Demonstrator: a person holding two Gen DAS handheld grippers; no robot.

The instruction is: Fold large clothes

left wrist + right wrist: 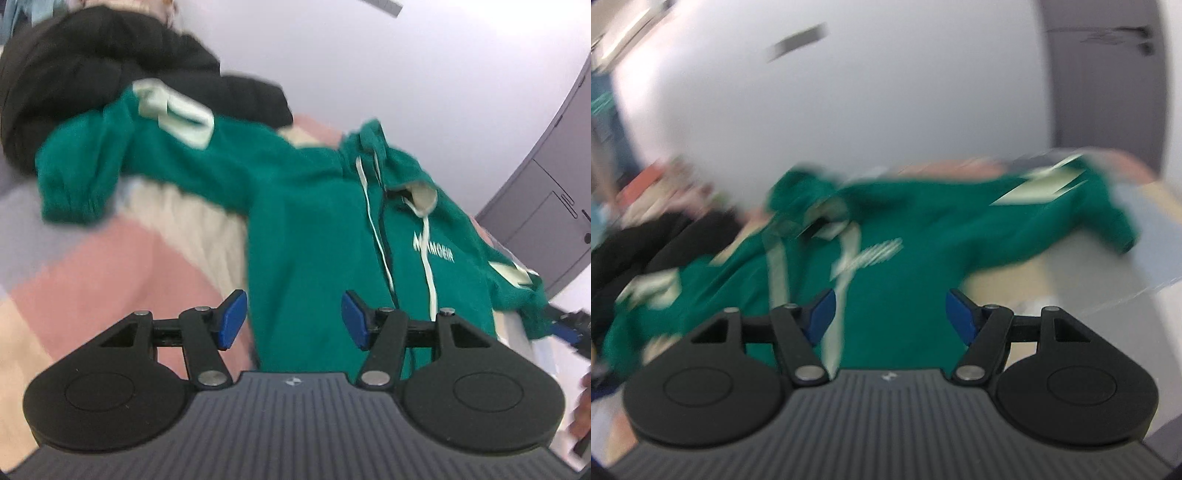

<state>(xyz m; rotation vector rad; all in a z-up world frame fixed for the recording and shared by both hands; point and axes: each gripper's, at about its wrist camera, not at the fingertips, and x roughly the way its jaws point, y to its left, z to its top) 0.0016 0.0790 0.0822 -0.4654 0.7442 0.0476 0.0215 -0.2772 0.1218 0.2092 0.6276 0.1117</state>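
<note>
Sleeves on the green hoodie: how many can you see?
2: the left sleeve stretches toward the black jacket; the right sleeve lies bunched at the hoodie's other side.

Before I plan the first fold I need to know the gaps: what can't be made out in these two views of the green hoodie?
- Hoodie hem: left wrist view, hidden behind the open left tool.
- Chest lettering: right wrist view, smeared by motion blur.
- Black garment: left wrist view, cut off by the left edge, type unclear.
- Right tool is open and empty; the hem is hidden behind it too.

Hoodie [314,236] chest txt, partly legible: "…MOEIR"
</note>
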